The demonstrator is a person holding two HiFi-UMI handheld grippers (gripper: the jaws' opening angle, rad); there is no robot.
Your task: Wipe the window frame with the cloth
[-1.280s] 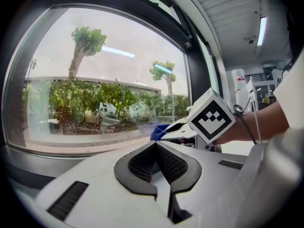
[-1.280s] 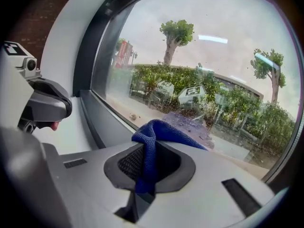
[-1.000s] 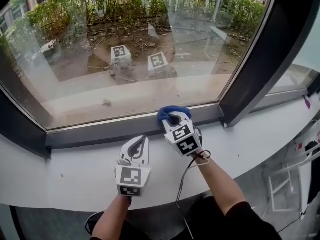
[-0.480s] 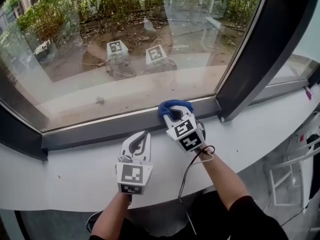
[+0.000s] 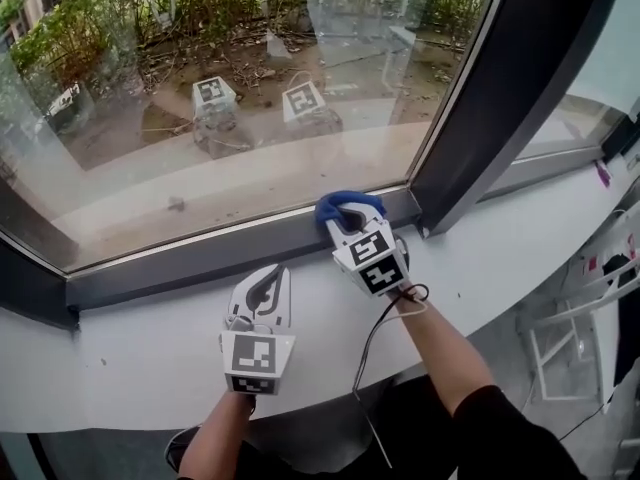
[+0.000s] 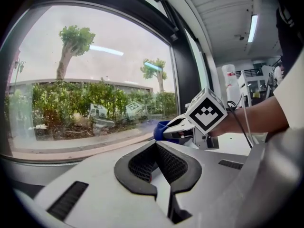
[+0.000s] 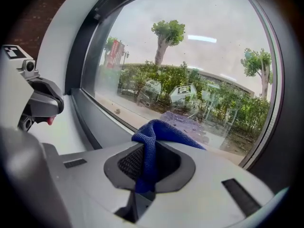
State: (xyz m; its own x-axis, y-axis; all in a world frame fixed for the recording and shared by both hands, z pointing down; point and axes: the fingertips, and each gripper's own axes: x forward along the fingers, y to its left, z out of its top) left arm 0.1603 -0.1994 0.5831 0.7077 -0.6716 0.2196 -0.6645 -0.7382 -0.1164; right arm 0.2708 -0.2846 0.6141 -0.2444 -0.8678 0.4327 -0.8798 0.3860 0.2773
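We are noting | cloth (image 5: 345, 204) blue | window frame (image 5: 200, 260) dark grey | surface (image 5: 140, 353) white | left claw (image 5: 274, 274) white with black-and-white squares

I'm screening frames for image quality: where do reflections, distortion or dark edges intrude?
Head view: the large window glass mirrors the left gripper and right gripper as ghosts over the garden. Left gripper view: strong fisheye bending, black left edge, bright streaks reflected on the pane. Right gripper view: dark rounded corners; the blue woven cloth is sharp.
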